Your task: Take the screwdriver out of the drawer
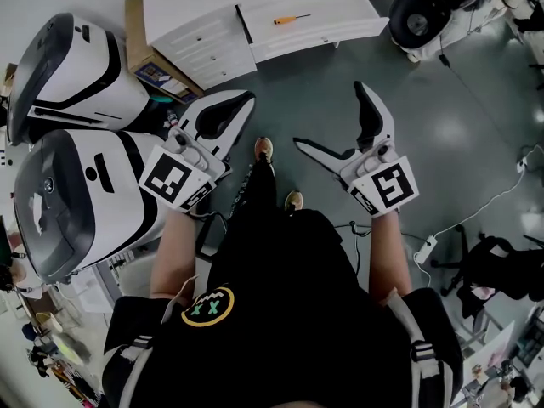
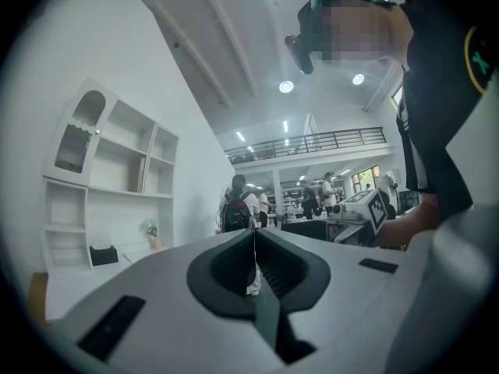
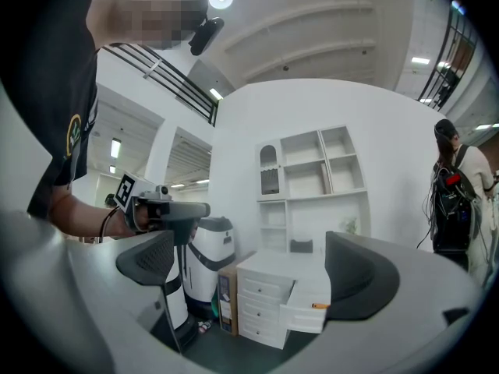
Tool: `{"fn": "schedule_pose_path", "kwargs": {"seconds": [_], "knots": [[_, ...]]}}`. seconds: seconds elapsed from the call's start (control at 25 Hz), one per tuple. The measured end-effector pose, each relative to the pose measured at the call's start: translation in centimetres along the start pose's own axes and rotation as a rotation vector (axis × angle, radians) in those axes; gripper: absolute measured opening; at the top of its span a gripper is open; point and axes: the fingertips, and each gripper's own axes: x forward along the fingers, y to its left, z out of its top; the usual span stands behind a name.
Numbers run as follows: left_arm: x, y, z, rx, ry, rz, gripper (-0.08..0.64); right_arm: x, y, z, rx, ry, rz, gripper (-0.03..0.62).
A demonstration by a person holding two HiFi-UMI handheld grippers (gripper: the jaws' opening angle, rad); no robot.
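An orange-handled screwdriver lies in the pulled-out top drawer of a low white cabinet at the top of the head view. In the right gripper view the screwdriver's orange handle peeks over the drawer's front. My left gripper is shut, its jaws pressed together on nothing, well short of the cabinet. My right gripper stands wide open and empty, about a stride from the drawer. In its own view the left gripper points across the hall, away from the cabinet.
Two white and black machines stand at my left. A cardboard box leans beside the cabinet. A black round device and cables lie on the grey floor at the right. A white shelf unit rises behind the cabinet. People stand far off.
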Motion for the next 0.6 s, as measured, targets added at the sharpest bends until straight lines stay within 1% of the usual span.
{"fn": "schedule_pose_path", "kwargs": {"seconds": [0.24,0.6], "knots": [[2.4,3.7,-1.0,-0.006,-0.015,-0.019,0.020,3.2,-3.1,-0.7,-0.010,0.007,-0.016,0.581],[6.6,12.0,-3.1,-0.034,-0.021,-0.037,0.020,9.9,-9.0,-2.0,0.004,0.015,-0.037,0.581]]}}
